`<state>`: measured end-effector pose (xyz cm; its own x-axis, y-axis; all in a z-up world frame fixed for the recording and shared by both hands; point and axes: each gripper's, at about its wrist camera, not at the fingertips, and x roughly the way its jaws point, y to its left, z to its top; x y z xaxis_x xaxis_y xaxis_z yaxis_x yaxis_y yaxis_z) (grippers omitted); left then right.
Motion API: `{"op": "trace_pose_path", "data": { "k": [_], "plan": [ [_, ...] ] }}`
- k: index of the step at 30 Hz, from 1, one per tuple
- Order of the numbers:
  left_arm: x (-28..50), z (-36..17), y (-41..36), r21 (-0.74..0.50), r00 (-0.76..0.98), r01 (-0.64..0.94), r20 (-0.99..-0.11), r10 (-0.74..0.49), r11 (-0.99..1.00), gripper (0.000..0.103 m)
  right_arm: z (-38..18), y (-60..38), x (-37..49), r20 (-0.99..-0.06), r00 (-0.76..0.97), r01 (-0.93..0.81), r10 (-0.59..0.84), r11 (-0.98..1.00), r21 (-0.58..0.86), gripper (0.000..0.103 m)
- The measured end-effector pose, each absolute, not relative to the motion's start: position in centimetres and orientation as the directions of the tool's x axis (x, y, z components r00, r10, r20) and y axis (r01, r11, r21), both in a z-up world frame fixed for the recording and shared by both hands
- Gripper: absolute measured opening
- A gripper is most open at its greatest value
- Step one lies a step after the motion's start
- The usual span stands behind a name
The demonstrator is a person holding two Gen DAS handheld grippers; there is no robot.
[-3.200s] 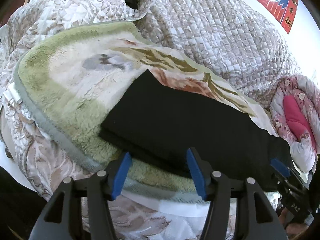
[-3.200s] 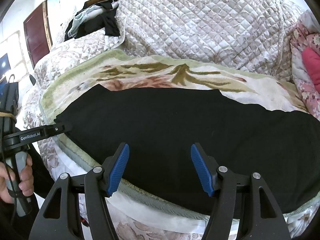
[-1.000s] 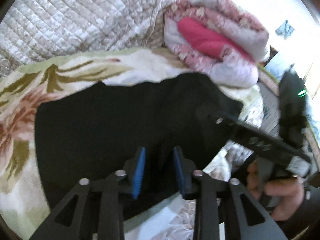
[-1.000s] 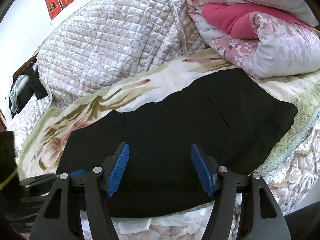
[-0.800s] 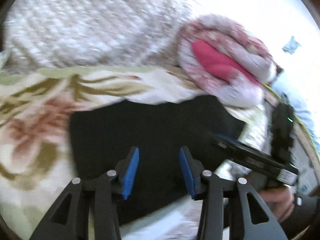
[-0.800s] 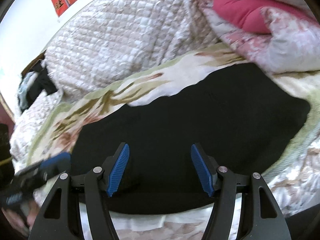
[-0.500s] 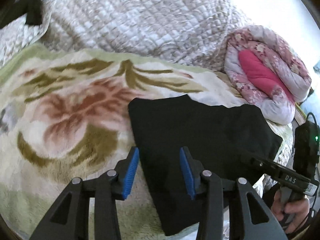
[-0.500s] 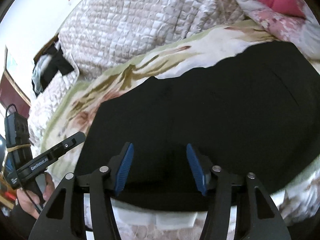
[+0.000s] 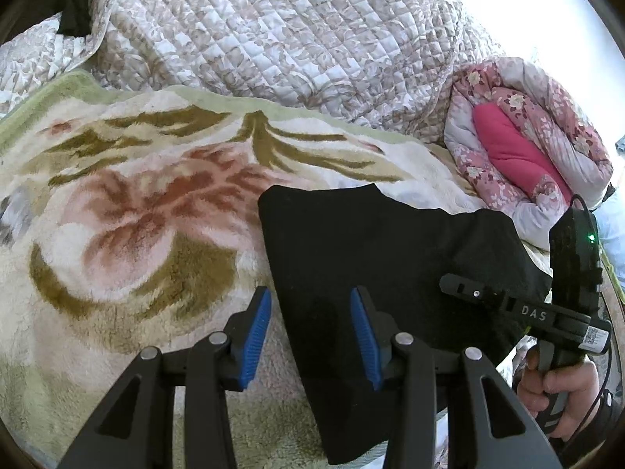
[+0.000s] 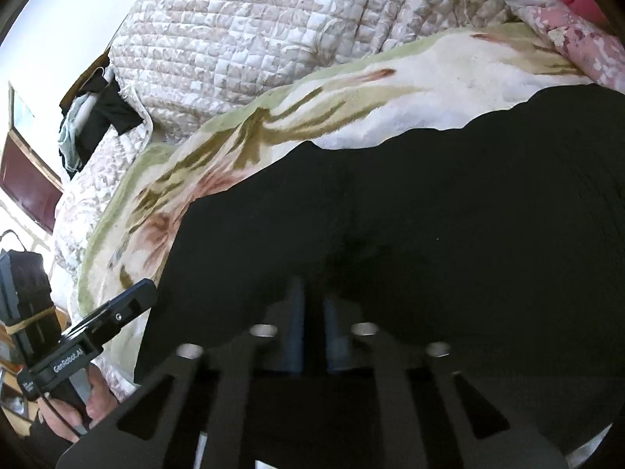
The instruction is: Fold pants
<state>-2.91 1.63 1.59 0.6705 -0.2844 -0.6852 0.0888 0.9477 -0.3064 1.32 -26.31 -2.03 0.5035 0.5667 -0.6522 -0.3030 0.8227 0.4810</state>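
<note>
The black pants (image 9: 390, 250) lie folded on a floral fleece blanket (image 9: 136, 215), filling the right half of the left wrist view. My left gripper (image 9: 310, 336) is open and hangs low over the pants' left edge, one pad over the blanket and the other over the cloth. In the right wrist view the pants (image 10: 429, 215) fill the middle. There my right gripper (image 10: 314, 332) is shut, its dark pads pinching the near edge of the cloth. A hand (image 9: 562, 387) holds that gripper at the pants' right side. At the left in the right wrist view is the left gripper (image 10: 140, 293).
A quilted beige cover (image 9: 293, 39) is heaped behind the blanket. A rolled pink floral duvet (image 9: 527, 148) lies at the back right. Dark clothes (image 10: 93, 117) hang at the far left. The bed's near edge runs just below the grippers.
The pants, spread long before, now lie folded over to the right. My left gripper swung to their left edge and opened a little wider. My right gripper's jaws closed on the near edge.
</note>
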Motion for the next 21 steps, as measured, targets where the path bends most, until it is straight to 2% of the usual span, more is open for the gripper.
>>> {"op": "trace_pose_path", "data": {
  "k": [5,10,17,21],
  "plan": [
    [-3.1,1.9,1.7,-0.296,0.679,0.088,-0.681,-0.275,0.951,0.045,-1.3,-27.2,0.0,-0.620,0.558,-0.301,0.551,0.831,0.468,0.003],
    [-3.2,1.9,1.6,-0.298,0.676,0.093,-0.682,-0.280,0.950,0.045,-2.4,-28.0,0.7,-0.654,0.546,-0.249,0.523,0.847,0.469,0.003],
    [-3.5,2.2,0.5,-0.280,0.678,0.123,-0.677,-0.287,0.952,0.045,-1.6,-27.4,-0.1,-0.668,0.587,-0.270,0.457,0.889,0.370,0.005],
    [-3.9,2.3,-0.4,-0.278,0.674,0.147,-0.674,-0.302,0.949,0.045,-0.5,-28.5,-1.2,-0.637,0.653,-0.268,0.410,0.911,0.312,0.006]
  ]
}}
